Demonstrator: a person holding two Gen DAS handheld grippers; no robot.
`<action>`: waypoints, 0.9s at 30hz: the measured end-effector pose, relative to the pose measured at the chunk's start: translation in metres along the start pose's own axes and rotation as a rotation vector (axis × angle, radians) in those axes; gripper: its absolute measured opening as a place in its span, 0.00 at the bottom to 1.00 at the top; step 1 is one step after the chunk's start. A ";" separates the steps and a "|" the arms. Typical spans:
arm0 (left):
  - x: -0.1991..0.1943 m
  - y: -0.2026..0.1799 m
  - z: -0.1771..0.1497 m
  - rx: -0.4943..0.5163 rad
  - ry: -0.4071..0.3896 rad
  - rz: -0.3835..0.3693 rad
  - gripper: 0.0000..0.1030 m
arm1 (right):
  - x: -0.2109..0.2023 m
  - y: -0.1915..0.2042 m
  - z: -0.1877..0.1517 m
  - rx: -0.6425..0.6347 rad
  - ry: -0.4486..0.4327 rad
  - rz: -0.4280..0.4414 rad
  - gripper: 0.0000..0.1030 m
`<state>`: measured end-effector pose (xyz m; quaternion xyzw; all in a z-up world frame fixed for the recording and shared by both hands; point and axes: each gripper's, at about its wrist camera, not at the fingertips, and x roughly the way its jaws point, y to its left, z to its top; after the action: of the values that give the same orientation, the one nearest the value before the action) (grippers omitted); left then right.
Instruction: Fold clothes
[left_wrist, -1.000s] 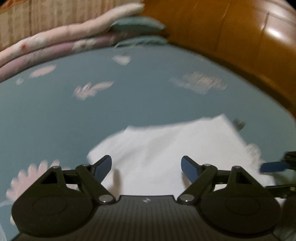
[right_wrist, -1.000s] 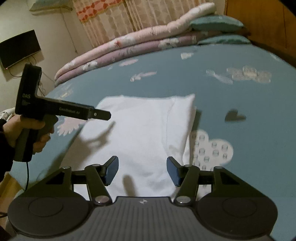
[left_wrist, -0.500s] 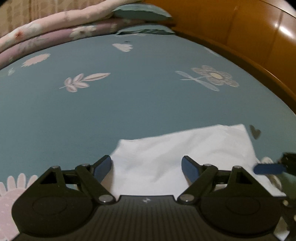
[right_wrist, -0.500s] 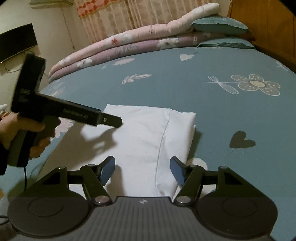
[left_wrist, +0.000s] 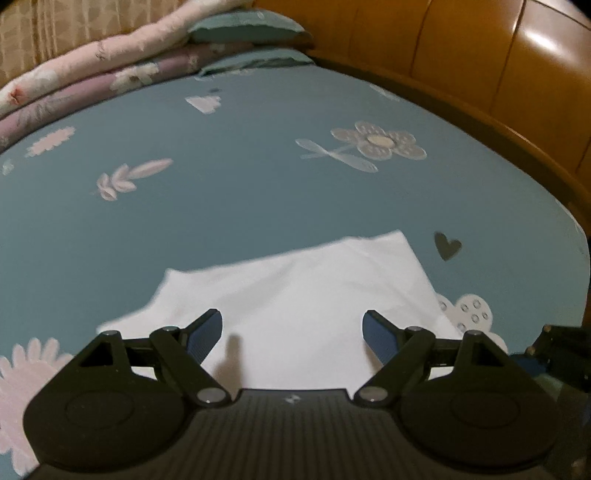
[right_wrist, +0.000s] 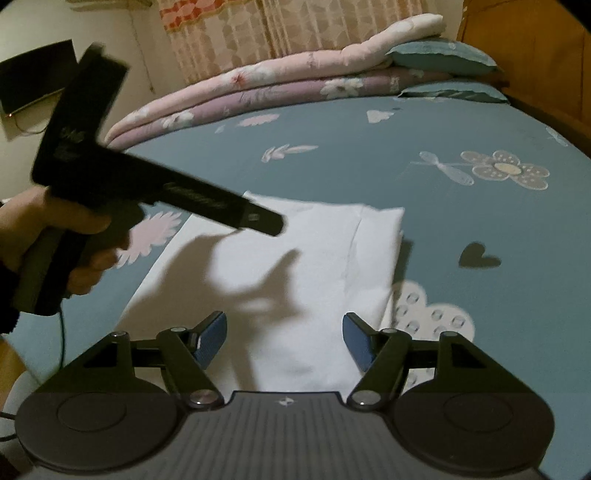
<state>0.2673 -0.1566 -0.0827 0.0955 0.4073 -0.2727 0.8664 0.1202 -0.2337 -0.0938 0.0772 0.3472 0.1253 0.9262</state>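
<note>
We've got the folded white garment (right_wrist: 295, 266) lying flat on the blue flowery bed (right_wrist: 369, 166), centre of both views. Our left tool (left_wrist: 291, 332) hangs over it, spread wide and empty. The right tool (right_wrist: 284, 336) is opening, nothing pinched between its pads.

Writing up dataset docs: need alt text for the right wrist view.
A folded white garment lies flat on a teal floral bedsheet, with the right gripper above its near edge, jaws opening and empty. At left, a hand holds the left gripper over the cloth; folded quilts lie behind.
</note>
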 end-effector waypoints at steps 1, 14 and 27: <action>0.004 -0.001 -0.001 -0.003 0.009 -0.002 0.81 | -0.001 0.003 -0.002 -0.002 0.005 0.003 0.72; -0.028 -0.003 -0.016 -0.026 -0.027 -0.015 0.86 | -0.013 0.010 -0.011 -0.012 0.014 -0.017 0.73; -0.071 0.012 -0.081 -0.192 -0.011 -0.063 0.86 | -0.033 -0.008 -0.017 0.108 0.020 0.022 0.78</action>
<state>0.1843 -0.0868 -0.0824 -0.0025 0.4296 -0.2600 0.8648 0.0865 -0.2495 -0.0879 0.1295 0.3618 0.1175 0.9157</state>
